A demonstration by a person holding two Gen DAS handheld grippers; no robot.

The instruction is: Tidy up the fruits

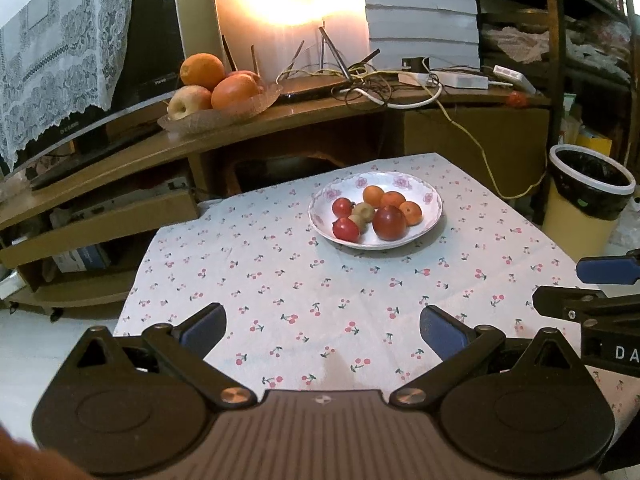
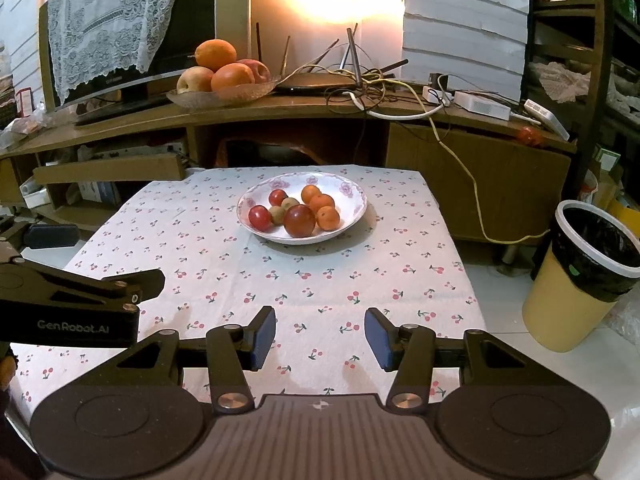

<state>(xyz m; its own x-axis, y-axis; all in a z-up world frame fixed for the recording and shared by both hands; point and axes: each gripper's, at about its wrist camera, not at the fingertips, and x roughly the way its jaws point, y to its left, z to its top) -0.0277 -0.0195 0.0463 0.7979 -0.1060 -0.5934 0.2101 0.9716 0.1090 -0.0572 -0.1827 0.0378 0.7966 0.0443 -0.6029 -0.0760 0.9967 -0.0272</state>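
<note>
A white flowered plate point(image 1: 428, 216) point(image 2: 352, 216) sits toward the far side of the cherry-print tablecloth point(image 1: 320, 292) point(image 2: 320, 280). It holds several small fruits: red ones point(image 1: 389, 222) point(image 2: 299, 221), orange ones point(image 1: 411, 213) point(image 2: 328, 218) and brownish-green ones point(image 1: 364, 211) point(image 2: 289, 203). My left gripper point(image 1: 323, 330) hovers over the near cloth, open wide and empty. Also open and empty, my right gripper point(image 2: 320, 338) has a narrower gap. Each gripper shows at the edge of the other's view, the right gripper point(image 1: 608, 270) and the left gripper point(image 2: 52, 236).
A glass dish point(image 1: 216, 114) point(image 2: 224, 96) with big oranges and apples stands on the wooden TV stand behind, beside a router and tangled cables point(image 2: 360, 84). A yellow bin point(image 1: 588, 196) point(image 2: 580, 280) with a black liner stands on the floor to the right.
</note>
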